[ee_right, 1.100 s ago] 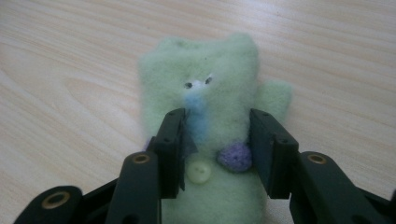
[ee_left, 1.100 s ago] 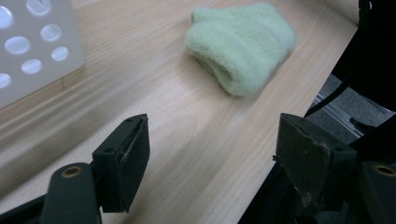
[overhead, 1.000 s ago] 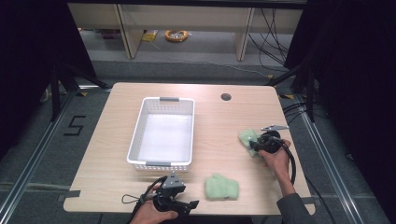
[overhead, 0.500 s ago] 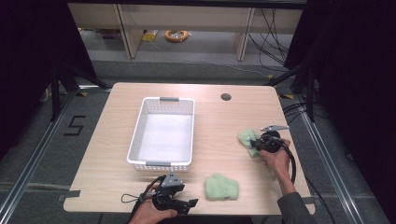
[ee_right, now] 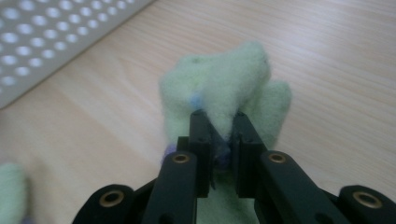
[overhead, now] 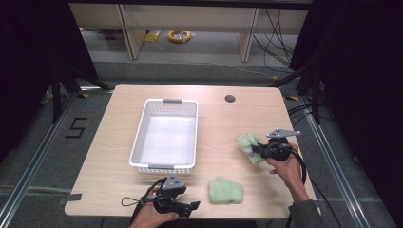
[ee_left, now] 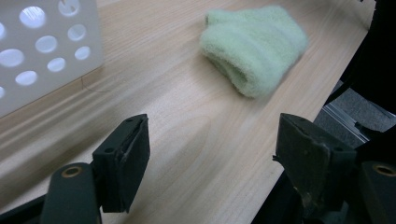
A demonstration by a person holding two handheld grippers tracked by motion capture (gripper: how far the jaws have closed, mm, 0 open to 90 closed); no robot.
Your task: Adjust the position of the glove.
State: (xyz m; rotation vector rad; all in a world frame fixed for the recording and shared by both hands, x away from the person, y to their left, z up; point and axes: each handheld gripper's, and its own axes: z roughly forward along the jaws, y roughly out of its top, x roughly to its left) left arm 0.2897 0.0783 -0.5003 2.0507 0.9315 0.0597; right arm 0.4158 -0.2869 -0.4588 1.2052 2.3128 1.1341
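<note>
While the white perforated basket [overhead: 166, 135] stands in the middle of the wooden table [overhead: 114, 142], nothing lies between it and the two green cloths, and a small dark hole [overhead: 230, 99] sits in the tabletop near the far edge. In the right gripper view a corner of the basket [ee_right: 51, 37] shows at the upper left.

The right gripper [overhead: 256, 150] has just been closing its jaws, and now they are almost together, pinching a fold of the light green cloth [ee_right: 224, 93], which bunches up around and beyond the tips. In the high view this cloth [overhead: 248, 142] is to the right of the basket, at the gripper's tips.

The left gripper [ee_left: 212, 161] has its jaws wide apart and holds nothing. The second green cloth [ee_left: 252, 44] lies flat on the table ahead of it, apart from the jaws, near the front edge [overhead: 225, 191].
</note>
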